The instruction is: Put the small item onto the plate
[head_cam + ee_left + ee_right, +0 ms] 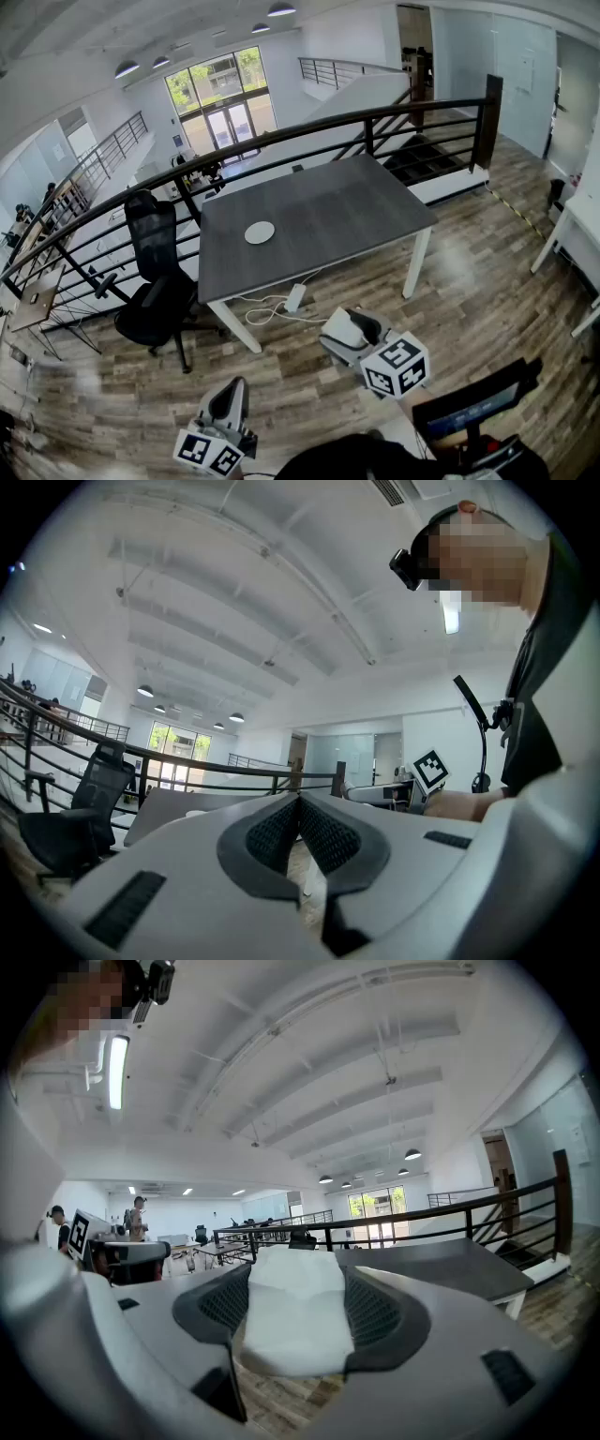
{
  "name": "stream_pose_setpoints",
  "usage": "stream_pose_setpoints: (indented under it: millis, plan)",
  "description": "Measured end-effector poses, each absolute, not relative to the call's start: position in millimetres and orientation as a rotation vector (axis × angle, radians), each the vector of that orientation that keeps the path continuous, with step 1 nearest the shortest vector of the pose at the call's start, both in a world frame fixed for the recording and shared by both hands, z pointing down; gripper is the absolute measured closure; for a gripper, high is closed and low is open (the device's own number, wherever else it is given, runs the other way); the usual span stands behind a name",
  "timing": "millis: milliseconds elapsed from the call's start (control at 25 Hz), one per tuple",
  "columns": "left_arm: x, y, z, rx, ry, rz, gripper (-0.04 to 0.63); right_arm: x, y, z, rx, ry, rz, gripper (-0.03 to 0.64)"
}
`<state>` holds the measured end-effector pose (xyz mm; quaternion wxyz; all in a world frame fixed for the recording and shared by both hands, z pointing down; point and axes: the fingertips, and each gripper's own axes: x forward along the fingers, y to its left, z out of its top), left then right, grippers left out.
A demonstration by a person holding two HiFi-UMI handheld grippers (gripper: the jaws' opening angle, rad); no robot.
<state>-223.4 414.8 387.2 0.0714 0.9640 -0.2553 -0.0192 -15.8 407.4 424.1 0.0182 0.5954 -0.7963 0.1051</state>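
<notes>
White plate (260, 232) on grey table (356, 211) (chair (155, 281) beside) — left gripper (232, 386), right gripper (336, 335) well short, contents unclear

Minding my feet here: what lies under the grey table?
A white power strip and looped cable lie on the floor beneath the near edge; the tabletop hides the rest.

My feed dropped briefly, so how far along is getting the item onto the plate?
Done: the right gripper is shut on the white item. In hand: it is carried short of the table. To do: reach the bare plate and set it down. The left gripper is shut, empty.
</notes>
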Motion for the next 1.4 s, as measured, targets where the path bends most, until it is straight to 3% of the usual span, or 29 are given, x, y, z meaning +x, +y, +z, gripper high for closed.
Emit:
stream_pose_setpoints:
  millis: [1400]
  plan:
    - [-289.1, 401.9, 403.9, 2.883, -0.692, -0.155, 0.592, -75.6, 406.5, 410.8, 1.943, -2.392, 0.284, 0.299]
